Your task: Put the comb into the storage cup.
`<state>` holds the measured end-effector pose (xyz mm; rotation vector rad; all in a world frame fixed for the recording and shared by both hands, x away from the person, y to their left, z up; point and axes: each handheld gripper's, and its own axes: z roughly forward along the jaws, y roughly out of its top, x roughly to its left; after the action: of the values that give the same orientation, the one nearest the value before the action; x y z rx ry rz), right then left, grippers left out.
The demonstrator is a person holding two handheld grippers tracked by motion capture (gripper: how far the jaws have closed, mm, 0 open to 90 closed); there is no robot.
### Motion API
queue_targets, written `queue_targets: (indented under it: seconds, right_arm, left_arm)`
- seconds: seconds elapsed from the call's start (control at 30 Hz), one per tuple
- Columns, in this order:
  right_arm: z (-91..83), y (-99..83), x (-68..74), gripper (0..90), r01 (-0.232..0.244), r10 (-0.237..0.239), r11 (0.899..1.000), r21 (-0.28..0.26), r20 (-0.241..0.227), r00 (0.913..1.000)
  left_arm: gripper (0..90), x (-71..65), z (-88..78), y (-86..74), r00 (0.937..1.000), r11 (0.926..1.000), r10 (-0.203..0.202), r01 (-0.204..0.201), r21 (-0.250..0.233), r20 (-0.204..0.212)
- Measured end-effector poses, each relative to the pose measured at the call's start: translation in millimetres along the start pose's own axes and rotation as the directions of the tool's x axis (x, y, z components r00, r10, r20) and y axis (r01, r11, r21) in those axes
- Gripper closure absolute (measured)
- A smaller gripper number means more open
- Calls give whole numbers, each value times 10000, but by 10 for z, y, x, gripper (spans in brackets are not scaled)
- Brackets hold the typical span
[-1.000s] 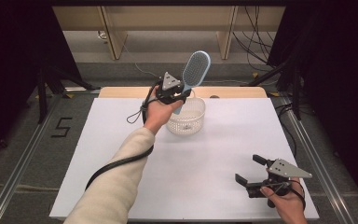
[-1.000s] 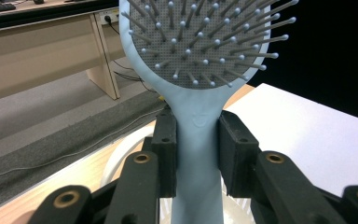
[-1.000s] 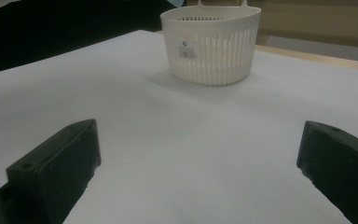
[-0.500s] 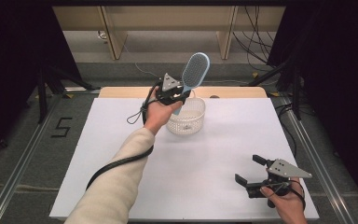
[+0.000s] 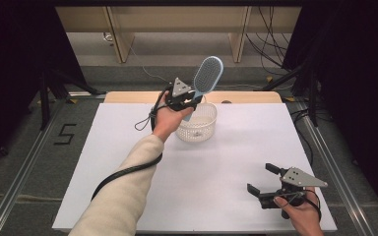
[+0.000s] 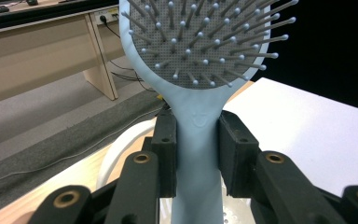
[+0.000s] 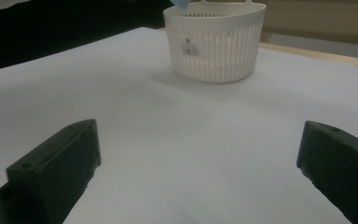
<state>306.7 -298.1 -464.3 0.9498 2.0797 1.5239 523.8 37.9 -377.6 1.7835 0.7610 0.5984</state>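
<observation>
Jaws clamped on hairbrush (image 6: 198,116) handle

Grey floor (image 5: 177,54), wooden desk (image 5: 177,19)

The high view looks forward and down from above the near edge of the bench (image 5: 128,206), taking in its whole white top and the floor beyond. The left gripper view sits very close behind its tongs (image 6: 198,154), facing up and away over the far edge. The right gripper view rides low near the bench's right corner, looking level across the top. It shares the white basket (image 7: 214,42) with the high view (image 5: 197,123).
</observation>
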Motion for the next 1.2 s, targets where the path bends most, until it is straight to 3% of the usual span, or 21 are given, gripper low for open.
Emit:
queue_targets:
  seconds: [1.2]
  right_arm:
    - [-7, 2, 1, 2, -38, 38, 10000, -54, 29, 10000]
  left_arm:
    - [699, 5, 91, -120, 9993, 9993, 340, -341, 129, 133]
